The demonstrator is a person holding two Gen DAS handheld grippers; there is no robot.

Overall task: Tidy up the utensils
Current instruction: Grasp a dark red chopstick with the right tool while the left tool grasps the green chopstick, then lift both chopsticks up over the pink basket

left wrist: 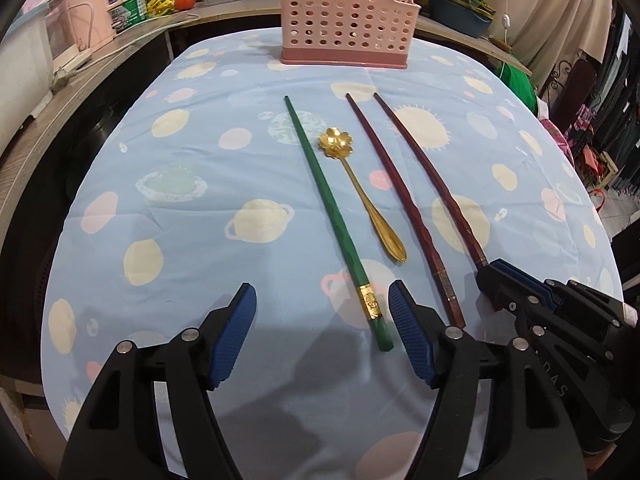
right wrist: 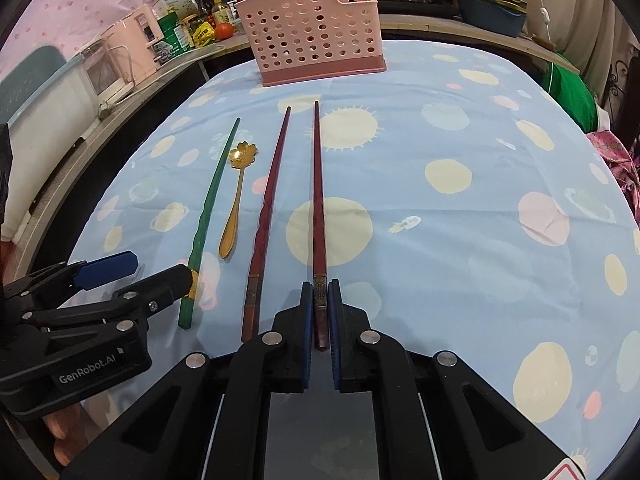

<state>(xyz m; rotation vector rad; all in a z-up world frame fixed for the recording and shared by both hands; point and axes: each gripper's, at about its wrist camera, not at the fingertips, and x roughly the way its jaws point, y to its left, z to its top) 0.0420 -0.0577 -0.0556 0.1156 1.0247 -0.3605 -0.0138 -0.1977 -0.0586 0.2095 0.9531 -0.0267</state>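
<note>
Behind our table sits a busy kitchen shelf with pots, jars and a red tomato, and our table wears a blue cloth [left wrist: 192, 168] with moons and suns on it.

Our right tongs [right wrist: 320, 312] are pressed together and pinch the thick end of one dark red chopstick [right wrist: 318, 200]. We think they hold it by that end so the thin tip can go into the basket first. The chopstick lies flat on the cloth; we have not lifted it.

Our left tongs [left wrist: 322, 328] are spread wide. The thick end of the green chopstick [left wrist: 320, 184] lies between the two blue pads [left wrist: 234, 334], but the pads do not touch it. We think we opened them so they can close on that end next.

Moving out from the tongs, all the sticks lie side by side, tips pointing away from us. That makes them easy to grab one at a time.

We count two dark red chopsticks; the other red chopstick [right wrist: 266, 208] lies just beside the held one. We count one green chopstick and one gold spoon [left wrist: 366, 196] with a flower-shaped bowl, lying between green and red.

At the far end stands one pink basket [left wrist: 344, 20] with many holes. We think everything goes in there. Some things seem to be inside already, but we cannot tell what.
</note>
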